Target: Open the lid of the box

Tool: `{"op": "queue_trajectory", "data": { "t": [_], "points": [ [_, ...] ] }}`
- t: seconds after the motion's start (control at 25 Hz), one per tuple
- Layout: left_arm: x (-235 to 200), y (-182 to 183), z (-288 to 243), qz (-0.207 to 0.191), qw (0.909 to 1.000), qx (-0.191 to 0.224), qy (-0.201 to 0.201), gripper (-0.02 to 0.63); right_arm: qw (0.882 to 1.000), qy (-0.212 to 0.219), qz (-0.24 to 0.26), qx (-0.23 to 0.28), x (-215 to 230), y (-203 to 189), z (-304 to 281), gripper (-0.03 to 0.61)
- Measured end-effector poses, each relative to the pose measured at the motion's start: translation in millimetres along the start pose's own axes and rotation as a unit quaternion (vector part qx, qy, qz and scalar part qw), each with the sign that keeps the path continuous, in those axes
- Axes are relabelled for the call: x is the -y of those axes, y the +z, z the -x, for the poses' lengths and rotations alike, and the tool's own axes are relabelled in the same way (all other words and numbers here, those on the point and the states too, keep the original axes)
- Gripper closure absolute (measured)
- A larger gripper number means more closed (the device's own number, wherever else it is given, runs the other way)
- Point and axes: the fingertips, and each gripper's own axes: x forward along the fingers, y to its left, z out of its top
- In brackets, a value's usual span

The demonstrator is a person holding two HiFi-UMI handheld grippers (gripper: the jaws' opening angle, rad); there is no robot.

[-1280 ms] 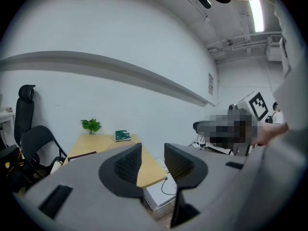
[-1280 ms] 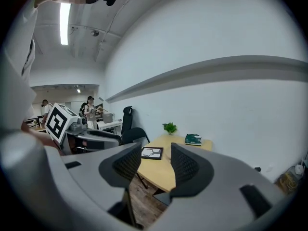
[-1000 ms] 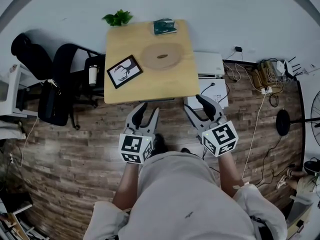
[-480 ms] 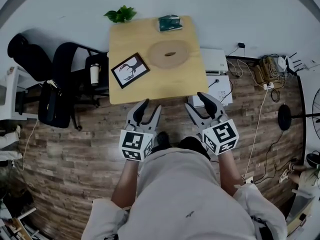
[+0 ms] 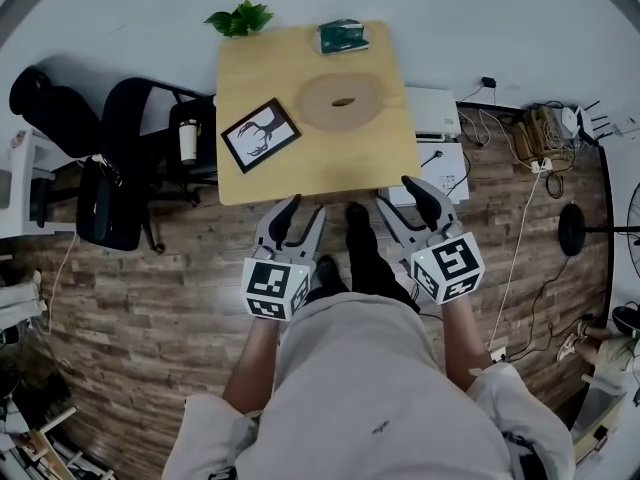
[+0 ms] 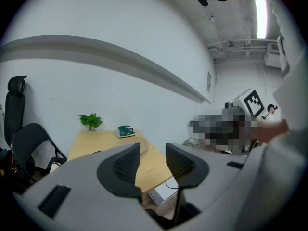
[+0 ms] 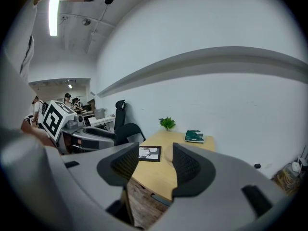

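Pale wood tabletop; rectangular green box; left gripper, right gripper jaws just spreading, both empty.

A framed deer picture, a round wooden box, a green packet and a small plant are carried by the light wooden table.

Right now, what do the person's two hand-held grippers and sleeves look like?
Both the left hand-held gripper and the right hand-held gripper have grey, tapering bodies with black textured pads. Each carries a white cube printed with black square markers. The person wears a pale top, sleeves ending near the elbows.
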Motion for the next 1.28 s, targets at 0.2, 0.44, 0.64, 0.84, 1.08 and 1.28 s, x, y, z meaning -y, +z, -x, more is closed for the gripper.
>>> {"op": "queue_trajectory", "data": {
  "t": [0.2,0.44,0.64,0.84,1.08,1.28],
  "points": [
    [-9.5,10.8,-18.8,0.0,1.0,0.0,0.009,0.46,1.0,0.021,0.013,0.012,12.8,11.7,-23.0,0.367],
    [-17.0,33.7,-47.5,-0.01,0.9998,0.004,0.017,0.46,0.998,0.048,0.021,0.017,36.3,26.4,-54.7,0.367],
    [-22.9,43.7,-73.2,-0.009,0.9998,0.0,0.02,0.46,0.996,0.073,0.041,0.018,49.2,38.1,-79.2,0.365],
    [-30.2,50.5,-95.4,-0.001,0.9995,-0.004,0.032,0.459,0.994,0.091,0.067,0.005,64.7,39.6,-101.0,0.365],
    [-39.5,51.8,-113.6,0.016,0.998,-0.007,0.06,0.46,0.984,0.127,0.12,-0.021,75.1,31.2,-123.2,0.362],
    [-43.9,50.5,-124.5,0.029,0.9959,-0.012,0.085,0.459,0.976,0.157,0.147,-0.04,83.8,18.5,-142.9,0.362]
  ]
}}
